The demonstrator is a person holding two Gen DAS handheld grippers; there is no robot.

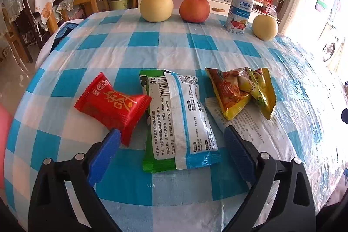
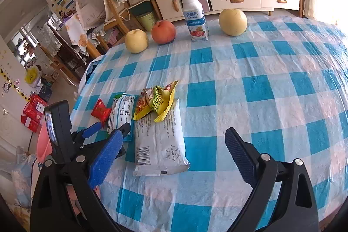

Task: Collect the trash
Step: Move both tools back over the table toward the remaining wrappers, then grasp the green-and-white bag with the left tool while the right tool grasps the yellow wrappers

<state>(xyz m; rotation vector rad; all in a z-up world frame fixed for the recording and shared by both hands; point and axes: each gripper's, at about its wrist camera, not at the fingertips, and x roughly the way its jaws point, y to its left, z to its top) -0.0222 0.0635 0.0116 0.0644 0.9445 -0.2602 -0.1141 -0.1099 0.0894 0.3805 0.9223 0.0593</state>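
Because the wrappers lie bunched at the table's (image 1: 217, 40) near edge, red candy packet (image 1: 113, 107) beside the wet-wipe pack (image 1: 180, 119), the left hand-held gripper (image 1: 171, 134) straddles that pack spread wide, while the right hand-held gripper (image 2: 174, 136), also released, frames the white pack (image 2: 159, 145).

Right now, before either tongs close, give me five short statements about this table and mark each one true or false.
1. The left tongs are open, with the green-and-white wipes packet lying between their blue pads. True.
2. The right tongs grip the large white plastic packet. False: they are open and hold nothing.
3. The shiny red snack wrapper lies left of the wipes packet in the left wrist view. True.
4. The white yogurt bottle with a blue label lies on its side. False: it stands upright.
5. The crumpled yellow snack wrappers rest partly on the large white packet. True.
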